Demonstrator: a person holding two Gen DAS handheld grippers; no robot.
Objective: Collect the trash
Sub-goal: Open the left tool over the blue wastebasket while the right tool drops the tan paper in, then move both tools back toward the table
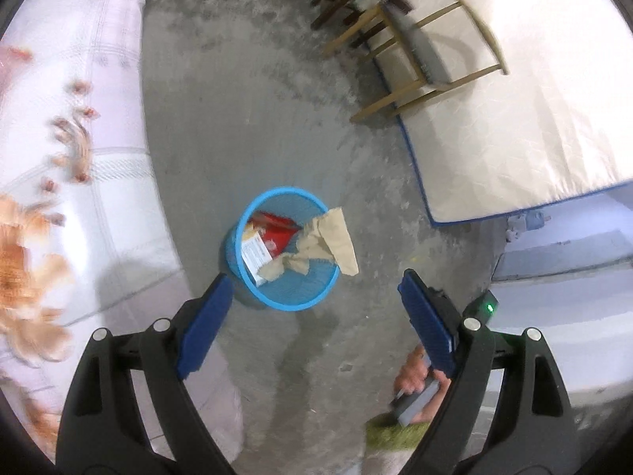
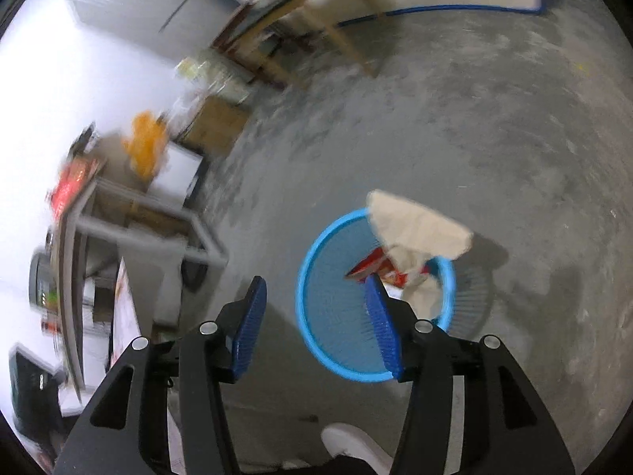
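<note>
Left wrist view looks down on a blue mesh bin [image 1: 285, 249] standing on the grey concrete floor [image 1: 257, 126], just ahead of the left gripper [image 1: 316, 289], whose blue pads are spread wide with nothing between them. Inside the bin lie a red packet [image 1: 277, 233] and a white printed carton [image 1: 255, 253]. A crumpled brown paper bag [image 1: 328, 243] is draped over the rim at about two o'clock, partly inside and partly hanging out. At one o'clock from the bin a wooden chair [image 1: 415, 55] lies tipped on a white mattress with blue edging [image 1: 514, 126]. At nine o'clock is a floral bedspread [image 1: 71, 138]. At five o'clock a hand [image 1: 413, 372] grips a grey handle.

From the right wrist view, the right gripper [image 2: 316, 289] hovers at the bin's [image 2: 316, 285] near rim, its jaws parted about halfway and empty; the right pad overlaps the basket opening. The paper bag [image 2: 415, 229] hangs over the far rim at one o'clock, the red packet [image 2: 376, 265] beneath it. At nine o'clock is a blurred metal shelf [image 2: 150, 225] with clutter I cannot make out.
</note>
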